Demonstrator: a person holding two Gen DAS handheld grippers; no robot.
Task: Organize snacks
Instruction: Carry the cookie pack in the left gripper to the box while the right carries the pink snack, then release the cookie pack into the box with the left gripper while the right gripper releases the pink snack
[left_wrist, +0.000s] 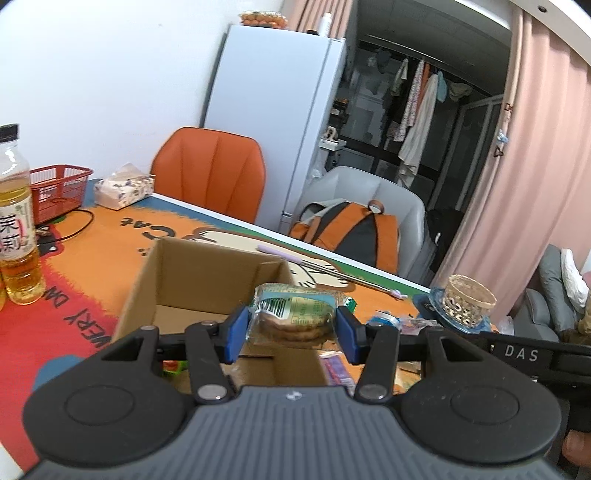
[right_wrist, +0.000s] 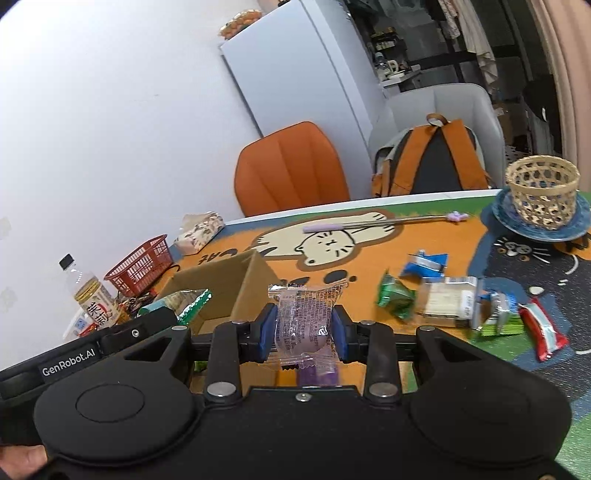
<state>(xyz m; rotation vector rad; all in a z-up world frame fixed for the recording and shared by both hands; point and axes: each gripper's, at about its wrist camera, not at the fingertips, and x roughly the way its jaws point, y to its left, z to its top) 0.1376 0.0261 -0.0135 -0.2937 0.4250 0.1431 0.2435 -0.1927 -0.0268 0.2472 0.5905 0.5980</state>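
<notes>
My left gripper is shut on a pack of round biscuits in a clear and green wrapper, held above the near right corner of an open cardboard box. My right gripper is shut on a clear packet with a purple sweet, held just right of the same cardboard box. The left gripper with its green-edged pack shows at the left of the right wrist view. Loose snack packets lie on the mat to the right: green, blue, white and red.
A tea bottle, a red basket and a tissue pack stand at the table's far left. A woven basket on a blue plate sits at the far right. A long purple-handled stick lies across the mat. Chairs stand behind.
</notes>
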